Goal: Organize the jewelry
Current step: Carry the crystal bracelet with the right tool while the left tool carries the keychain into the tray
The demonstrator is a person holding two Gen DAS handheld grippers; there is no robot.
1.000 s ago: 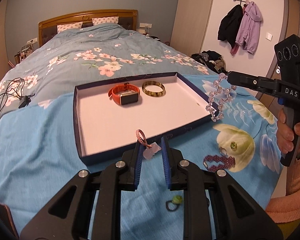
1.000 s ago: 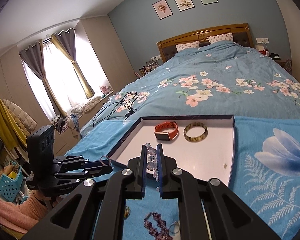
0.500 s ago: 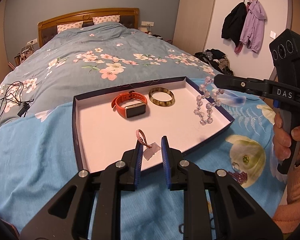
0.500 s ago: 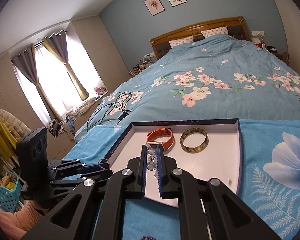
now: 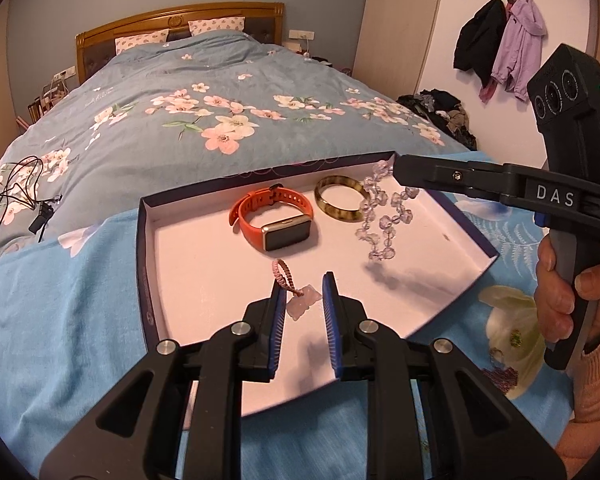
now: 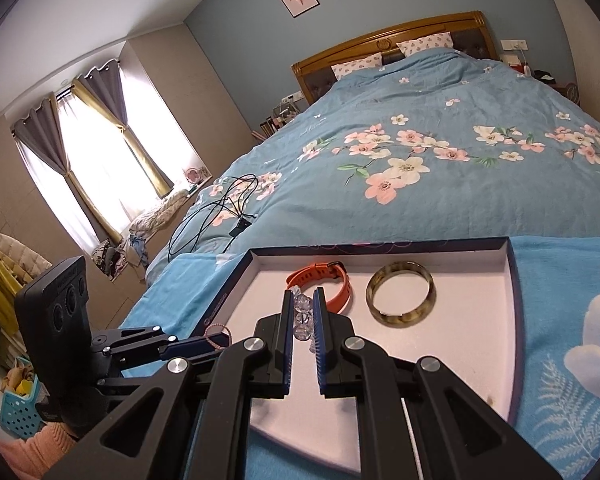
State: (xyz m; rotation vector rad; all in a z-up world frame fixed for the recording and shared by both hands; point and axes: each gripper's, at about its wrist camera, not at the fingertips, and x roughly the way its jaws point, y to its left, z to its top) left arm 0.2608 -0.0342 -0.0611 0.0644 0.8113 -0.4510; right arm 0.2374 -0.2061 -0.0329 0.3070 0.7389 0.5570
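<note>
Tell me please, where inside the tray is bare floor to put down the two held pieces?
The tray is bare along its near edge and left wall, in front of the orange watch. The right corner near the amber bangle is partly free. The far middle is crowded: the watch and bangle lie there, and the crystal bracelet hangs beside them.

You have a bed point(image 5: 148, 128) with a flowered cover; on it lie a shallow tray point(image 5: 146, 264), black cables point(image 5: 16, 188) and loose trinkets point(image 5: 504, 372).
</note>
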